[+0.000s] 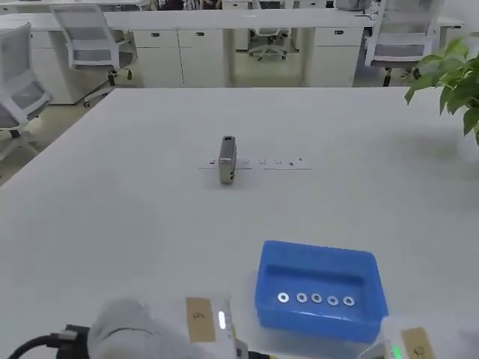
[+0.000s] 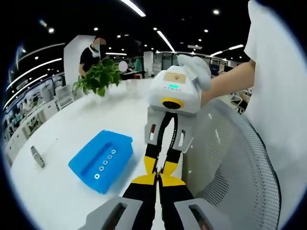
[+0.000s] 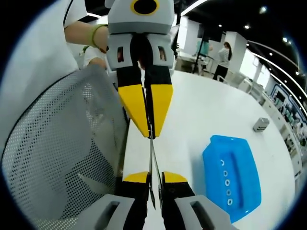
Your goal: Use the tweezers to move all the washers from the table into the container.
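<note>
A blue container (image 1: 322,258) stands on the white table (image 1: 112,209) near the front edge, with several washers (image 1: 316,298) in a row inside it. Thin metal tweezers (image 3: 152,165) run between the two grippers, which face each other tip to tip off the table's near edge. My right gripper (image 3: 152,181) is shut on one end of the tweezers. My left gripper (image 3: 149,133) is shut on the other end. From the left gripper view, my left gripper (image 2: 157,179) meets the right gripper (image 2: 159,166), with the container (image 2: 86,160) to the left.
A small grey device (image 1: 227,159) stands mid-table on a pale strip. A plant (image 1: 456,82) leans in at the far right. A mesh chair back (image 3: 57,153) lies close beside the grippers. Office chairs and desks stand beyond the table.
</note>
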